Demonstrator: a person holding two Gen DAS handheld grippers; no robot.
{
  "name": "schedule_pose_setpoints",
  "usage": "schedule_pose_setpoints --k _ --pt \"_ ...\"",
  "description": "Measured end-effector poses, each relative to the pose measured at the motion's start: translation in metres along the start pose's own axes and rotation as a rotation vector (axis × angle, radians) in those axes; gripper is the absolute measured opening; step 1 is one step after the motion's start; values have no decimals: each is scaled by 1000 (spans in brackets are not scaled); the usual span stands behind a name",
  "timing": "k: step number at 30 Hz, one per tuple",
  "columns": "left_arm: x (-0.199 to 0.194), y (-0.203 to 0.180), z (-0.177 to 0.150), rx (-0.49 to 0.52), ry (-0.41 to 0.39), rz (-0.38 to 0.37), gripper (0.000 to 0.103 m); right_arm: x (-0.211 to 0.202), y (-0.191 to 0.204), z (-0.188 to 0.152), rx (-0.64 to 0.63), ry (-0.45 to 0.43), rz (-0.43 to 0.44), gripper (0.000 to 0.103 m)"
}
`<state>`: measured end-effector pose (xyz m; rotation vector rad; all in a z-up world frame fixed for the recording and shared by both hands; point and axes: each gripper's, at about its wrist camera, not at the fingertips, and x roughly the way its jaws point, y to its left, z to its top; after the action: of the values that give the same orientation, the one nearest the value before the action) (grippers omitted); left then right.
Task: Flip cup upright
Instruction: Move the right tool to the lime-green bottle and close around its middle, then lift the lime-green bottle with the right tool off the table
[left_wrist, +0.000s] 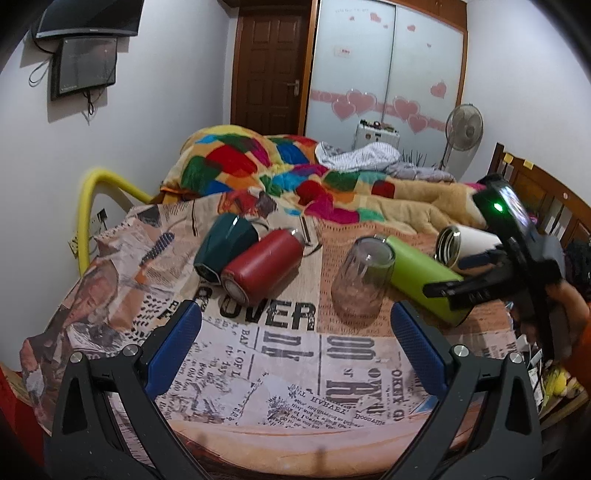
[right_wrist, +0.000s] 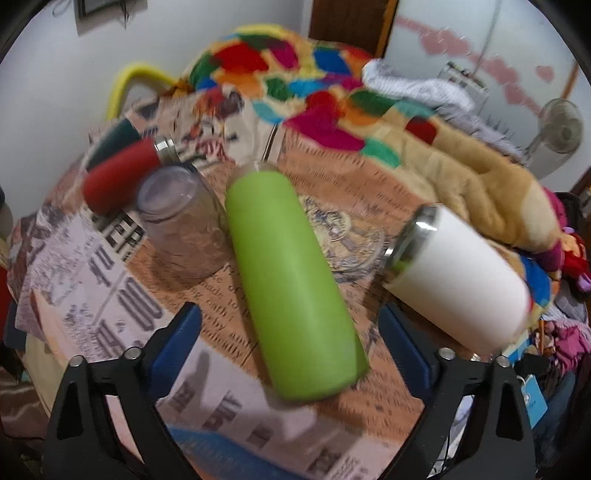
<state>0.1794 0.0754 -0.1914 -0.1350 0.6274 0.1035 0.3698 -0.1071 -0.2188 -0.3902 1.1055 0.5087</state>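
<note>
The left tongs (left_wrist: 295, 325) are hanging wide open over the newspaper-print cloth (left_wrist: 258, 369), holding nothing. Just ahead of them, a little to the right, a clear glass cup (left_wrist: 360, 280) is sitting upside down on the cloth. Ahead to the left, a red bottle (left_wrist: 262, 267) is lying on its side, touching a dark green cup (left_wrist: 225, 247). The right tongs (right_wrist: 291, 325) are also spread wide open, and a green bottle (right_wrist: 291, 291) is lying between their blue fingers (right_wrist: 177, 343); I cannot tell if they are touching it. A white cup (right_wrist: 461, 273) is lying on its side just to their right. Farther back, a colorful blanket (left_wrist: 258, 162) is piling up.
</note>
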Motion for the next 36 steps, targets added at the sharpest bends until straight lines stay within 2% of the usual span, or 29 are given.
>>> schedule_pose_setpoints --k 6,10,18,25,36 --pt "20 -2 -8 -7 35 -9 103 33 -3 14 -44 100 33 78" --pt "24 -4 -9 -8 39 -11 103 47 -2 10 -59 152 37 72" --pt "18 -6 -4 -2 22 -15 103 47 -5 5 -33 133 50 64" --pt "-1 -9 5 3 -14 -18 103 22 -7 0 19 83 52 62" --pt "-39 -11 18 3 -84 -14 103 -85 15 11 -32 -151 33 62"
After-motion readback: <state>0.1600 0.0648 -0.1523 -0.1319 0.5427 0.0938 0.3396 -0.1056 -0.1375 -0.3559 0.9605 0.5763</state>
